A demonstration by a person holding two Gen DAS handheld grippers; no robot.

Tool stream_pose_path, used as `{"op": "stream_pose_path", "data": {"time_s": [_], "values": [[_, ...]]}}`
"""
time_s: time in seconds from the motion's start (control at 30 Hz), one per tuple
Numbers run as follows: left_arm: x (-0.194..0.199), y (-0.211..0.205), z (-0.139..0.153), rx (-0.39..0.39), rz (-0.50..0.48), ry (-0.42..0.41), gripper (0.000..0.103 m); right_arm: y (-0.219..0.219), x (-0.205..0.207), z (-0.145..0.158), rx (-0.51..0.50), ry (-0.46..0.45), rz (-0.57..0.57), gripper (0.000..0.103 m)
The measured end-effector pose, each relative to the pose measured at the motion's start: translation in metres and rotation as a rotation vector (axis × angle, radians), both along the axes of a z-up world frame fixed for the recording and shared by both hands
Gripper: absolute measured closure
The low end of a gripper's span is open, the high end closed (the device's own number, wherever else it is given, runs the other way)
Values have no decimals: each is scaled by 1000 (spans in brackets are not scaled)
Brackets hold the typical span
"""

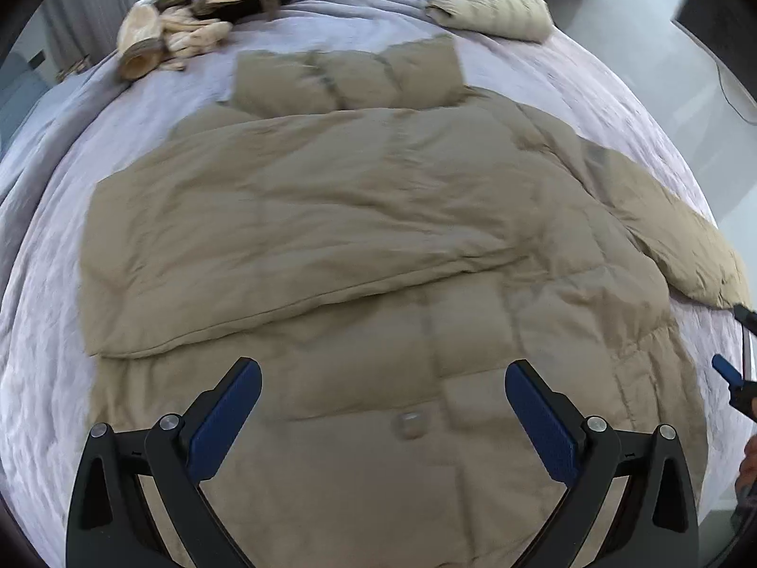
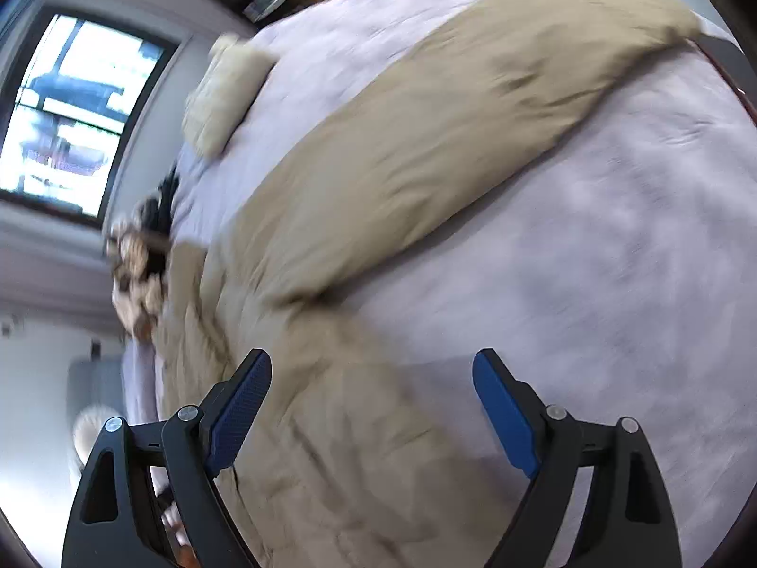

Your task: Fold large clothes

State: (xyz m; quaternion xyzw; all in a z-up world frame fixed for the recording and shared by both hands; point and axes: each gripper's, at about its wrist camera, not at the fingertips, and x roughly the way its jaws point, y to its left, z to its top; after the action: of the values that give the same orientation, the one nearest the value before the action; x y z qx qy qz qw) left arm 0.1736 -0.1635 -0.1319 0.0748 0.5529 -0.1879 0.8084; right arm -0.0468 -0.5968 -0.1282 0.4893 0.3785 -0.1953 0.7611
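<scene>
A tan puffer coat (image 1: 378, 217) lies spread on the lavender bedspread (image 1: 42, 284), hood (image 1: 350, 78) at the far end. One sleeve is folded across the body; the other sleeve (image 1: 672, 232) reaches out to the right. My left gripper (image 1: 383, 378) hovers open over the coat's lower front with nothing between its blue pads. At the right edge of the left wrist view, my right gripper (image 1: 731, 338) stands next to the outstretched sleeve's cuff. In the blurred right wrist view that sleeve (image 2: 473, 142) runs diagonally, and the right gripper (image 2: 371, 374) is open and empty over the coat's edge.
A heap of cream and brown clothes (image 1: 198, 14) sits at the bed's far left. A folded cream quilted jacket (image 1: 492, 4) lies at the far right corner. Grey floor (image 1: 662, 61) runs along the right side of the bed. A window (image 2: 71, 109) is on the wall.
</scene>
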Motion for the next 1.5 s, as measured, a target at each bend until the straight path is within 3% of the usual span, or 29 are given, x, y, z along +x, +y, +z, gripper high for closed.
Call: {"op": "stream_pose_path", "data": {"time_s": [0.2, 0.37, 0.5, 0.73, 0.77, 0.83, 0.87, 0.9, 1.13, 1.27, 1.4, 1.5], "values": [[1, -42, -8, -14, -46, 50, 0, -69, -20, -12, 84, -87, -165, 14], [-5, -73, -6, 22, -107, 6, 0, -121, -19, -22, 127, -163, -274, 14], [-4, -92, -4, 22, -147, -8, 0, -147, -8, -30, 144, -182, -314, 14], [4, -93, 3, 6, -121, -33, 0, -167, 3, -32, 208, -267, -412, 16], [5, -92, 5, 11, -118, -43, 0, -169, 8, -27, 204, -264, -418, 21], [8, -86, 8, 15, -112, -59, 0, -170, 15, -18, 184, -218, -405, 73], [9, -82, 9, 14, -107, -64, 0, -170, 19, -14, 162, -188, -395, 85], [11, -78, 10, 12, -98, -65, 0, -168, 25, -5, 120, -159, -381, 91], [28, -36, 18, 18, -24, -95, 0, -110, 95, 87, -256, -120, -141, 93], [40, -3, 23, 10, 43, -108, 0, -29, 163, 137, -501, -156, 138, 93], [49, 32, 24, 15, 107, -129, 0, 67, 217, 149, -669, -174, 417, 93], [57, 60, 22, 13, 160, -129, 0, 143, 247, 134, -755, -170, 613, 93]]}}
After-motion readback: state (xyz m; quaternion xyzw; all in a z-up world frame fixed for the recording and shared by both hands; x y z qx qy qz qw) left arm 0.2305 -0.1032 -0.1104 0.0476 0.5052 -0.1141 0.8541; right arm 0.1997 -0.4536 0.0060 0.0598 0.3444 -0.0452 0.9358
